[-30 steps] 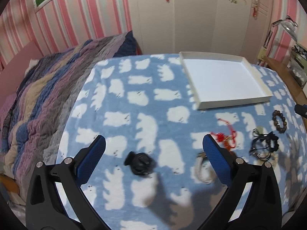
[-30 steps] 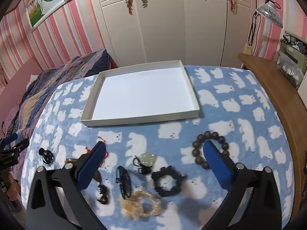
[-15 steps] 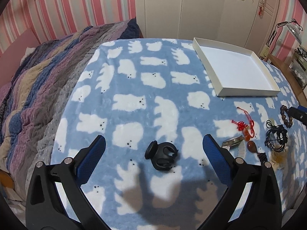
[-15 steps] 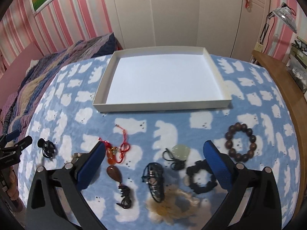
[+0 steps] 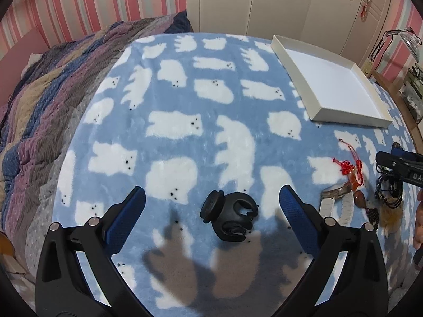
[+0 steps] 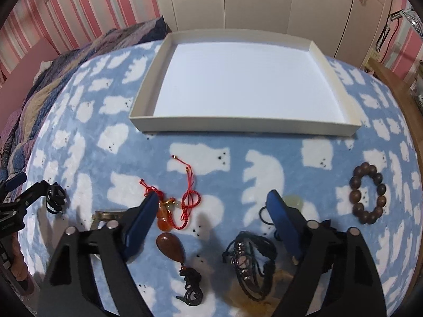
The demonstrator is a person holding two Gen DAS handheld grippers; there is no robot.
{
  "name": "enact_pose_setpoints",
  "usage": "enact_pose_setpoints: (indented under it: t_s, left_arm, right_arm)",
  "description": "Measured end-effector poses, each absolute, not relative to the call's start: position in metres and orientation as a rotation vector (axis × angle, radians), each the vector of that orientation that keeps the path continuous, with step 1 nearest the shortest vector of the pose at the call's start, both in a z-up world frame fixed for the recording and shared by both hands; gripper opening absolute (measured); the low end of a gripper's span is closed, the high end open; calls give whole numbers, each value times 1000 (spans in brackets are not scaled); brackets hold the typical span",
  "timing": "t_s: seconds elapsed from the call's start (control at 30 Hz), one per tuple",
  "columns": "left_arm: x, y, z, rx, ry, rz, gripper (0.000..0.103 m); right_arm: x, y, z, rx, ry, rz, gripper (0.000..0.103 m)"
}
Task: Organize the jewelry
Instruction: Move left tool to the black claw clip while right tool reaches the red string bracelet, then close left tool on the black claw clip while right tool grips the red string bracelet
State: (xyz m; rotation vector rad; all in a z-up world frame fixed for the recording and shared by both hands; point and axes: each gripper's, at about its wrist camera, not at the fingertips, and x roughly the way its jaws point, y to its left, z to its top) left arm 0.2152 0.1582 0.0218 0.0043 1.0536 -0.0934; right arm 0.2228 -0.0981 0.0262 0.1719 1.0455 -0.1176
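Left gripper spread wide around black hair claw, untouched — right gripper closing over red cord charm, nothing pinched, its left pad hiding the charm's edge.

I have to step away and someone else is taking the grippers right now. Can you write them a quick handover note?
Left gripper: open, over the black hair claw, not gripping it.
Right gripper: jaws closing, nothing pressed; the brown teardrop pendant and black braided bracelet lie between the fingers.
White tray: nothing in it.
On the blanket: red cord charm, wooden bead bracelet.
Done: nothing placed. Left: move every piece into the tray.
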Motion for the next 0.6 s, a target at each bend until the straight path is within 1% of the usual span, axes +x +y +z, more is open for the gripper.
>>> enact_pose_setpoints:
  t_s: [0.03,0.2,0.27,0.43,0.5,0.6]
  left_arm:
    - [215,157,19,15,1060,-93,100]
    - [214,154,14,33,1070,-109,100]
    - [215,155,13,34,1071,-106,100]
    - [217,157,9,29,1083,-103,100]
    - [218,156,6,36,1088,-100,100]
    - [218,153,3,48,1096,-102,100]
  right_arm:
    - [224,-97,23,171,1056,-114,76]
    - [232,-92,8,168,1107,-90,59]
    - [234,-92,4,169,1120,-88,55]
    - [240,-92,-4,179,1137,-81,49]
    - [242,-92,-7,177,1143,-76,44]
    - [243,-88,-10,163,1148,-73,43]
